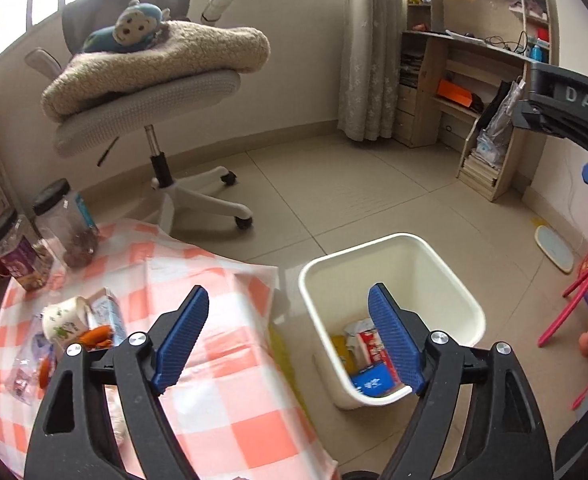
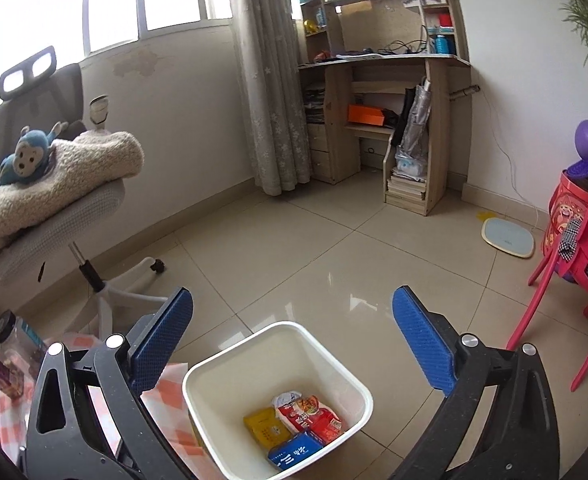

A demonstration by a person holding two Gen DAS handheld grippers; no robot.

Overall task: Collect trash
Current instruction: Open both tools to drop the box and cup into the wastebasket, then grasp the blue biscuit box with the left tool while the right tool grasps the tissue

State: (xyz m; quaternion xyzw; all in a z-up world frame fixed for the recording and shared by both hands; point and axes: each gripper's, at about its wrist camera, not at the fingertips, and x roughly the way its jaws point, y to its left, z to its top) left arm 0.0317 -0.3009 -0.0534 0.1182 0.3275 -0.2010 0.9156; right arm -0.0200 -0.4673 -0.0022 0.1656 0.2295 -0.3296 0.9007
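A cream waste bin (image 1: 437, 264) stands on the floor beside the table; it also shows in the right wrist view (image 2: 214, 364). Inside lie a red snack wrapper (image 2: 313, 416), a yellow packet (image 2: 266, 426) and a blue packet (image 2: 295, 450). My left gripper (image 1: 290, 320) is open and empty, above the table edge and the bin. My right gripper (image 2: 294, 328) is open and empty, above the bin. On the checked tablecloth (image 1: 230, 412) at the left lie a small milk carton (image 1: 108, 312), an orange wrapper (image 1: 96, 336), a cup (image 1: 62, 320) and a clear wrapper (image 1: 24, 372).
Two black-lidded jars (image 1: 66, 224) stand at the table's far left. A grey office chair (image 1: 150, 100) with a blanket and toy monkey is behind. A wooden desk (image 2: 389, 120), a scale (image 2: 507, 236) and a red chair (image 2: 565, 280) are to the right.
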